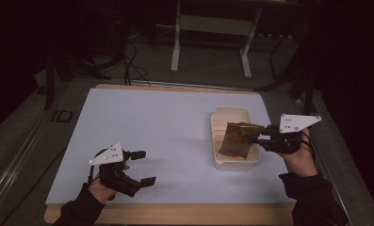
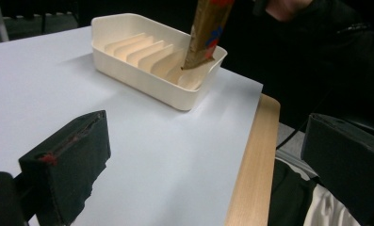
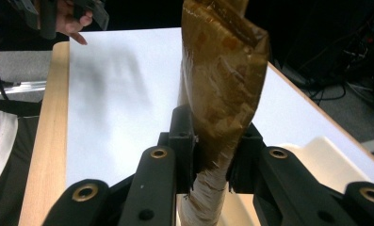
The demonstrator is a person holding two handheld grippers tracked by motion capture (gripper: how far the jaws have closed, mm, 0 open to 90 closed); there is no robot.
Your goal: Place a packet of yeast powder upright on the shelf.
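A brown snack packet (image 1: 237, 138) with red and blue print hangs over the cream ribbed tray (image 1: 221, 118) at the table's right. My right gripper (image 1: 256, 137) is shut on the packet's edge, and in the right gripper view the crinkled packet (image 3: 221, 84) is pinched between the two black jaws. The packet's lower corner (image 2: 194, 59) dips into the tray (image 2: 142, 80) in the left gripper view. My left gripper (image 1: 144, 167) rests near the table's front left, open, with nothing between its fingers (image 2: 67, 162).
The white table mat (image 1: 147, 127) has a wooden front edge (image 1: 175, 214). Beyond the table stand a white desk frame (image 1: 210, 28) and floor cables (image 1: 133, 61). The person's dark sleeves come in at the bottom corners.
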